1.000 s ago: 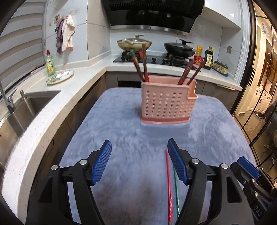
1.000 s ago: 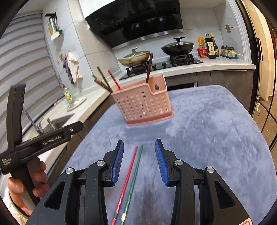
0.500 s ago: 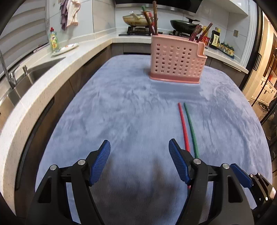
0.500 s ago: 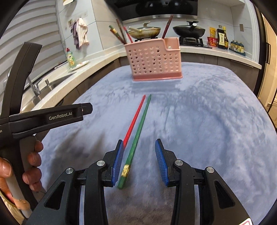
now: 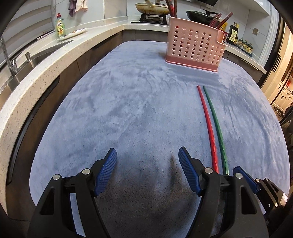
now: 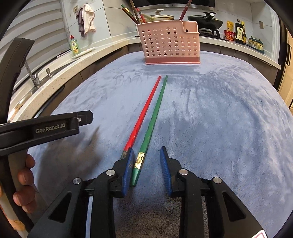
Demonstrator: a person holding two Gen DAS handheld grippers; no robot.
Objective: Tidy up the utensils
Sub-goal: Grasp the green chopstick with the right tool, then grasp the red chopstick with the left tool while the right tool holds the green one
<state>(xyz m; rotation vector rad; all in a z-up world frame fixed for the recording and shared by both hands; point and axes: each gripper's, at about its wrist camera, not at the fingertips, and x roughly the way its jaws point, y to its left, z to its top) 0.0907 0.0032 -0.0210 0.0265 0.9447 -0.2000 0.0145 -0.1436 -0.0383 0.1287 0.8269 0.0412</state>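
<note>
Nearest the lens, the right tool (image 6: 146,157), black-framed with ribbed blue rubber pads, sits low over a plush grey-blue cloth tabletop (image 6: 219,119). Its jaws have just been closing and stand partly open around the blunt, gold-banded end of a slim green chopstick (image 6: 152,126); the left pad lies just beside it, the right pad is apart from it, and nothing is gripped. A matching glossy red chopstick (image 6: 142,113) lies just outside the left pad, close alongside the green one, both tapering away toward the far end of the cloth.

The left tool (image 5: 147,169), of the same black frame and ribbed blue pads, stands wide open over bare cloth, holding nothing. From its view the two sticks lie to the right of it. A person's fingers (image 6: 23,179) wrap its pale handle at the left edge of the right wrist view.

Farther back stands a pink plastic holder (image 6: 168,44), boxy, perforated with round holes, with several dark chopsticks (image 6: 132,11) leaning out of its top. Behind it runs a speckled stone counter (image 5: 45,69) with a steel sink (image 5: 36,56).
</note>
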